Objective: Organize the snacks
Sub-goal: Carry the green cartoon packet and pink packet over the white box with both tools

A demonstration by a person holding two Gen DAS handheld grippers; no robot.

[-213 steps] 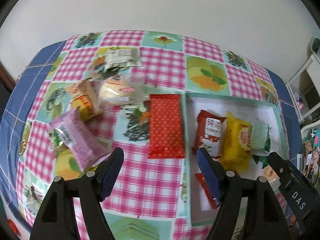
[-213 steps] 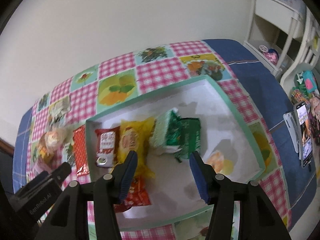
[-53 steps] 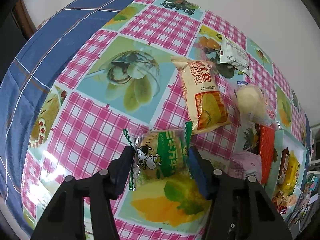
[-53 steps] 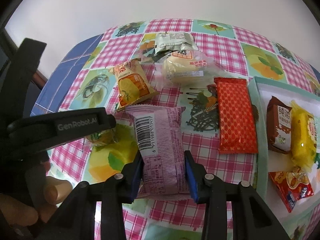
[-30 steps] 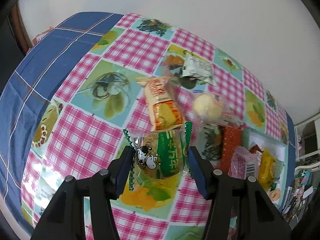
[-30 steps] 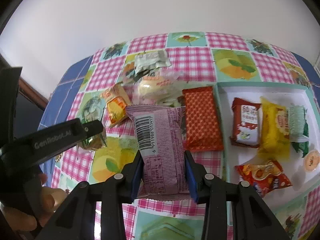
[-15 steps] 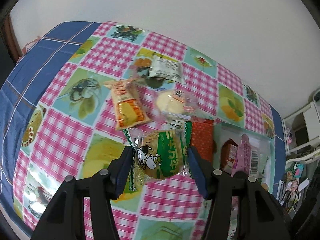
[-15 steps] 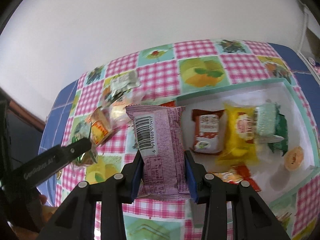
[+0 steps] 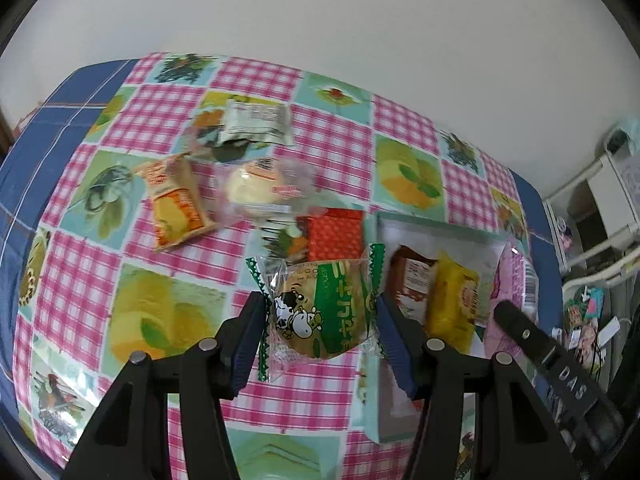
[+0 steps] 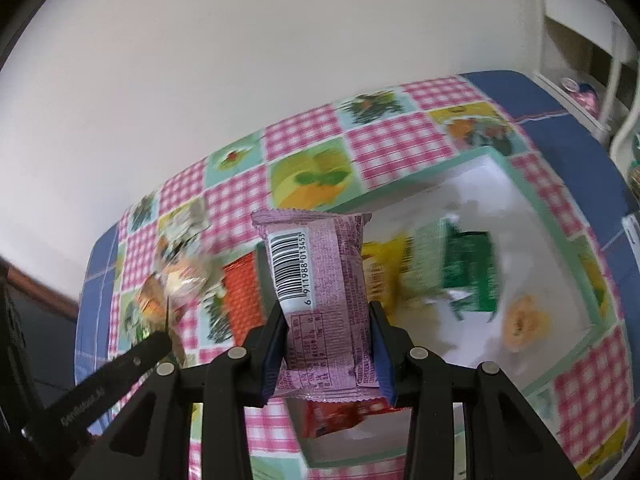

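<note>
Checkered tablecloth (image 9: 168, 112), white wall (image 9: 320, 20); both grippers grasp snack packets, tray (image 10: 560, 216) blurred.

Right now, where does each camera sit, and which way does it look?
Left wrist: on the left gripper, looking down over the cow snack at the tablecloth; own jaws show.
Right wrist: on the right gripper, looking down past the pink snack into the tray; own jaws show.
Shared: tray, red packet.
</note>
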